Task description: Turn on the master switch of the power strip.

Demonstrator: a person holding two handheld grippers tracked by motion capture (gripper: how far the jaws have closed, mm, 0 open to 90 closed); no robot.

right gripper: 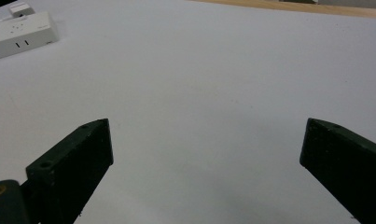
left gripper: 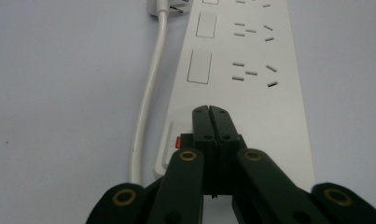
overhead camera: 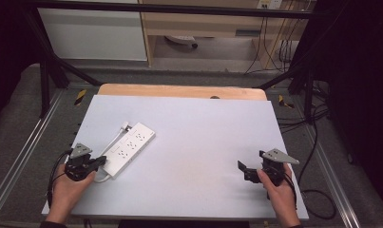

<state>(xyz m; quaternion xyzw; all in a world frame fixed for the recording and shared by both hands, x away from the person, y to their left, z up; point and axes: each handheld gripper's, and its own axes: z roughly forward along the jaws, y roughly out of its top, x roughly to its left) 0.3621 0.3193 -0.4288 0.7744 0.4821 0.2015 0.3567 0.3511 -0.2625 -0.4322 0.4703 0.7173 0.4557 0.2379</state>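
1. I see my left hand-held gripper [left gripper: 210,112] pinched fully together over the near end of the white power strip [overhead camera: 129,147], on the tabletop's [overhead camera: 203,156] left.
2. My right hand-held gripper [right gripper: 204,154] gapes wide, holding nothing.

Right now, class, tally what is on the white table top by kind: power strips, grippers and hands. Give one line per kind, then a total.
Power strips: 1, the white power strip
Grippers: 2, the left gripper and the right gripper
Hands: 2, the left hand and the right hand
Total: 5
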